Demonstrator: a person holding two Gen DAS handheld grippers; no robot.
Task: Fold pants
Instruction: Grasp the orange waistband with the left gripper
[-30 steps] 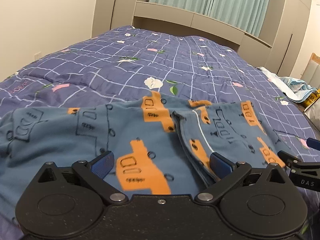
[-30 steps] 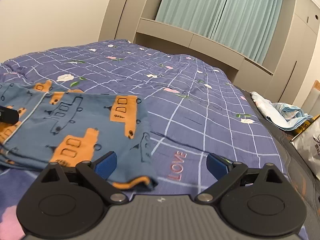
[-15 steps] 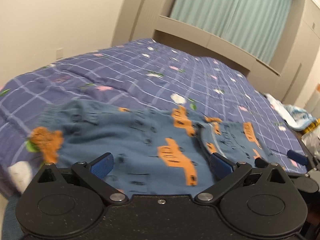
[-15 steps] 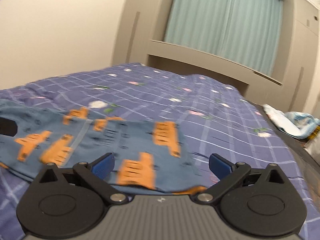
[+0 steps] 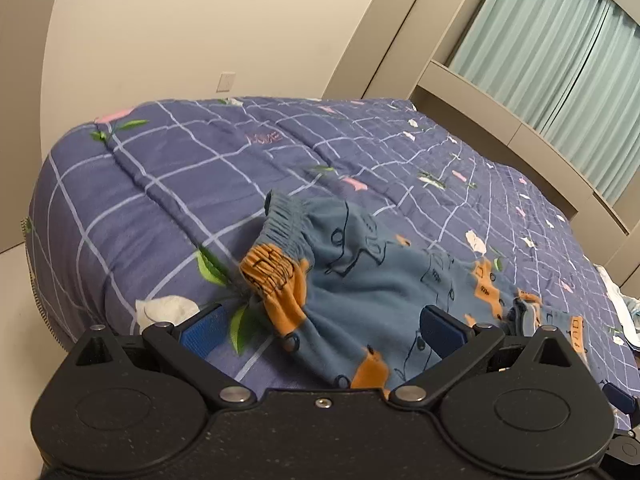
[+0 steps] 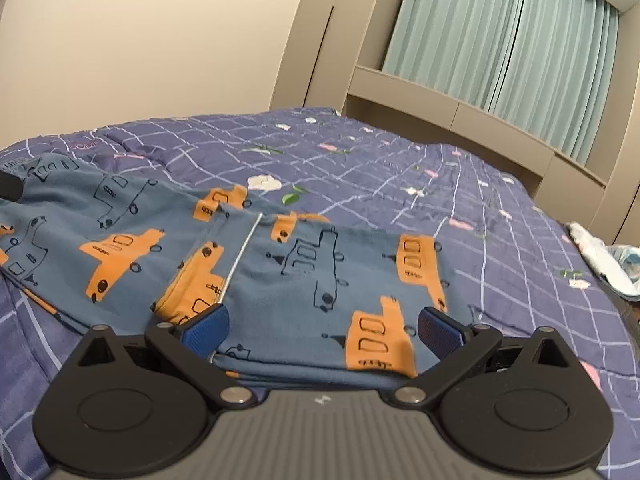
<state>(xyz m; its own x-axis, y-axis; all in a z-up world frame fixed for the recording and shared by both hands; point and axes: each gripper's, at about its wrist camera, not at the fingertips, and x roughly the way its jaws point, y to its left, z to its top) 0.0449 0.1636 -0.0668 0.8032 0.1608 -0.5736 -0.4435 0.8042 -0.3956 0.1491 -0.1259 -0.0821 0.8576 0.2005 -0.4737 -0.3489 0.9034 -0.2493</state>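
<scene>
Since a second ago, your left gripper [image 5: 322, 330] has swung toward the waistband end of the pants [image 5: 360, 280], and your right gripper [image 6: 323, 326] has come in over the folded leg end, which earlier lay off to its left.

On the left wrist view, your left fingers [image 5: 202, 328] stand wide apart with nothing clamped; the left pad hovers over the bare purple checked bedspread [image 5: 160, 184], the right one over blue fabric. The elastic waistband [image 5: 286, 226] is bunched and lifted, with an orange printed patch crumpled just below it. The pants lie on the bed near its front-left corner, stretching away to the right. A wall switch plate [image 5: 226, 81] sits on the cream wall behind.

On the right wrist view, your right fingers [image 6: 206, 328] are likewise spread apart, holding nothing, and both pads sit just above the near edge of the folded pants [image 6: 304, 280]. One leg section lies doubled over the rest, its white seam line running toward the left pad. Farther right, a pale crumpled cloth [image 6: 600, 258] rests at the bed's edge, and teal curtains [image 6: 500, 40] hang behind the headboard shelf.
</scene>
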